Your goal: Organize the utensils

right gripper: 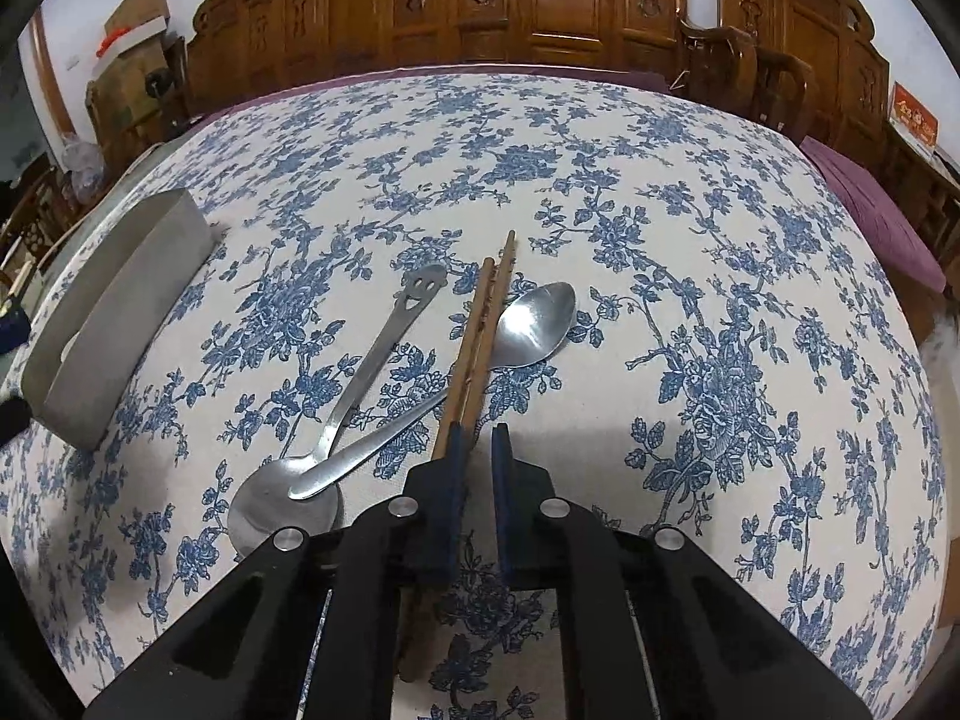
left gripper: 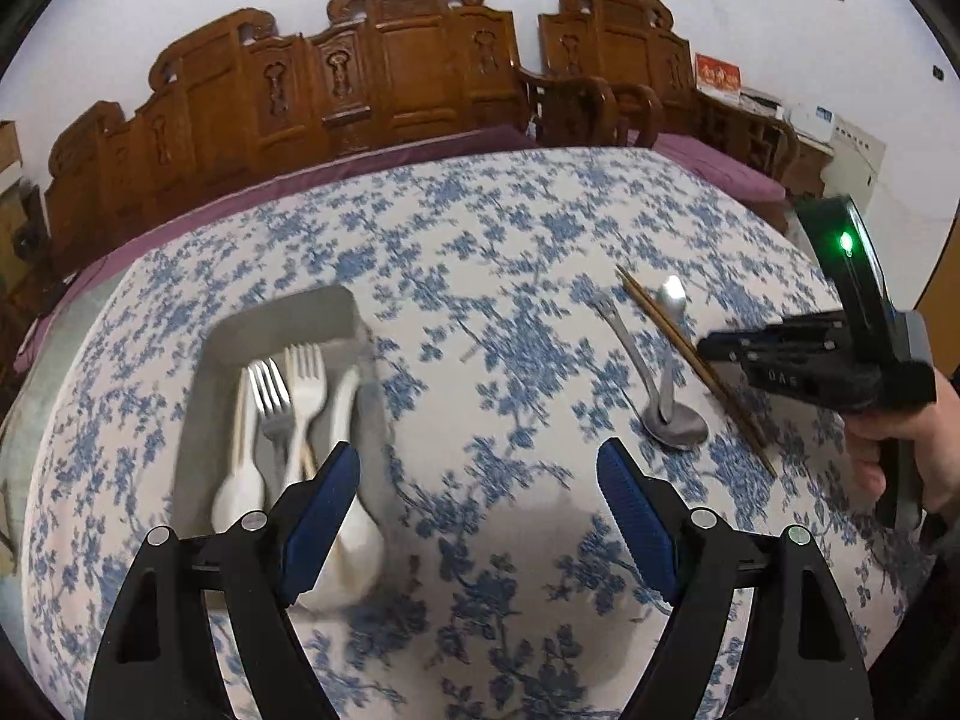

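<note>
My left gripper [left gripper: 479,459] hangs open over the flowered cloth, right of the grey tray [left gripper: 207,360]. The tray holds a metal fork [left gripper: 270,396], a white fork [left gripper: 306,384] and white spoons [left gripper: 240,492]. Brown chopsticks [left gripper: 660,324] lie beside two crossed metal spoons [left gripper: 675,426]. My right gripper [left gripper: 707,351], held in a hand [left gripper: 900,432], is down at them. In the right wrist view its jaws [right gripper: 479,438] stand nearly closed, with a thin slit between the pads. The chopsticks [right gripper: 489,312] run under the left finger, not in the slit.
A smiley-handled spoon [right gripper: 372,360] and a plain spoon [right gripper: 534,318] lie left of the chopsticks. The tray's outer wall [right gripper: 120,312] stands at the table's left. Carved wooden benches [left gripper: 420,60] with purple cushions [left gripper: 720,162] line the far edge. Cardboard boxes [right gripper: 132,36] are stacked at back left.
</note>
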Available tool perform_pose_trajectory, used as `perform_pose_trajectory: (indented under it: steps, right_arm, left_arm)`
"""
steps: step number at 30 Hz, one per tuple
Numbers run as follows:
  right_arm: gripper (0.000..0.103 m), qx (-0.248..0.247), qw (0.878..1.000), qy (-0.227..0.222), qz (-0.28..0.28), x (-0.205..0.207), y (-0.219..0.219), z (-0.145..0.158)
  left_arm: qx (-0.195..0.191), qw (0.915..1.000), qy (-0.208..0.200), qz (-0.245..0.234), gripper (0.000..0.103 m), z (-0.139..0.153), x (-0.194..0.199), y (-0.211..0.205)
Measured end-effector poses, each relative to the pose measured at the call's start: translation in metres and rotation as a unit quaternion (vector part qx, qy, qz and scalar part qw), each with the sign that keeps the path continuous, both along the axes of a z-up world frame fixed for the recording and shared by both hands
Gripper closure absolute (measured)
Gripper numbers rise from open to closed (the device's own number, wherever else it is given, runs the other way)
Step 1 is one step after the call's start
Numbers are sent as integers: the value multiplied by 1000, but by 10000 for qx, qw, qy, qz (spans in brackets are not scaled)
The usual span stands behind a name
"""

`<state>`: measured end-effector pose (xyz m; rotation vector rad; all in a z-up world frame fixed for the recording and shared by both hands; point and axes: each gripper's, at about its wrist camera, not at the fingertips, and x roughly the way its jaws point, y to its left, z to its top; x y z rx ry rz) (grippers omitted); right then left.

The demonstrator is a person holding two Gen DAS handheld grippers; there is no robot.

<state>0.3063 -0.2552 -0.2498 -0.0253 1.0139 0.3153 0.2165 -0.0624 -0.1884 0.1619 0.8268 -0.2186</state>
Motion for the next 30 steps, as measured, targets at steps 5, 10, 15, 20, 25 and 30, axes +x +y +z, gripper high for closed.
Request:
perform_pose_trajectory:
  steps: [5,10,15,20,25,30]
  right_arm:
    - [94,-171,9997,-11,170,5,11,-7]
    - [97,-139,9997,41,187,8,6,-9]
    - [97,169,9998,15,115,7,-10,2]
    - [97,334,9992,-215,66,4,-20,21]
    - [97,416,9986,-307,57,3,-28,33]
    - [97,500,9980,-375,65,2,-34,41]
  left_arm:
    - [120,9997,203,39,25,-18,-12,-16]
    - [131,9988,456,129,25,-30,-17,-26]
    - [100,9981,566,232,25,-31,-14,-39]
    - [62,9974,674,249,25,-32,-4,-56]
    - [-1,9961,836,264,25,-36,9,-70]
    - [-195,9941,1016,318,28,-39,25,-81]
